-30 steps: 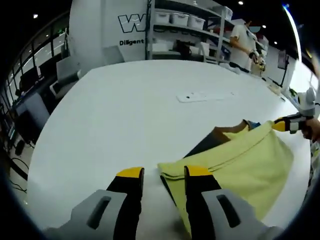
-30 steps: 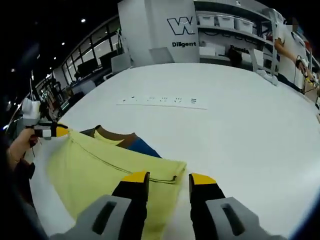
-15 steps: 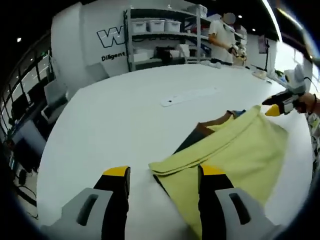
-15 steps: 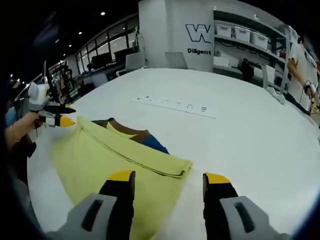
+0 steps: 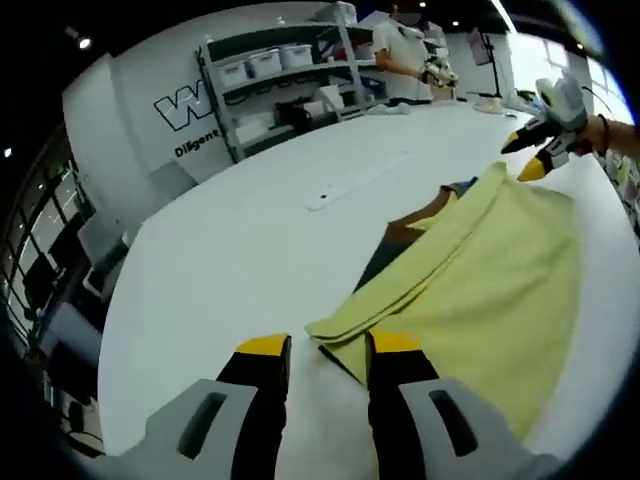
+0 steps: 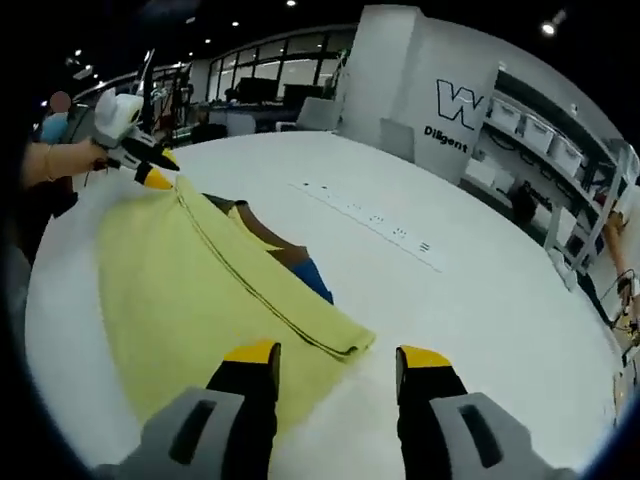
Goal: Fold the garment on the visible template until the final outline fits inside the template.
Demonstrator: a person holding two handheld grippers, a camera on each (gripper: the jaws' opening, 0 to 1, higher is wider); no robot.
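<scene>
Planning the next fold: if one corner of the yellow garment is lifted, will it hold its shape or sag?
Probably sag: the yellow garment lies flat and creased on the white table, so it looks thin and floppy. Likely light. Its folded hem may drag or unfold when pulled.

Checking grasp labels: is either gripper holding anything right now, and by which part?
Nothing looks held. Left gripper and right gripper are both open, each at a corner of the yellow garment.
</scene>
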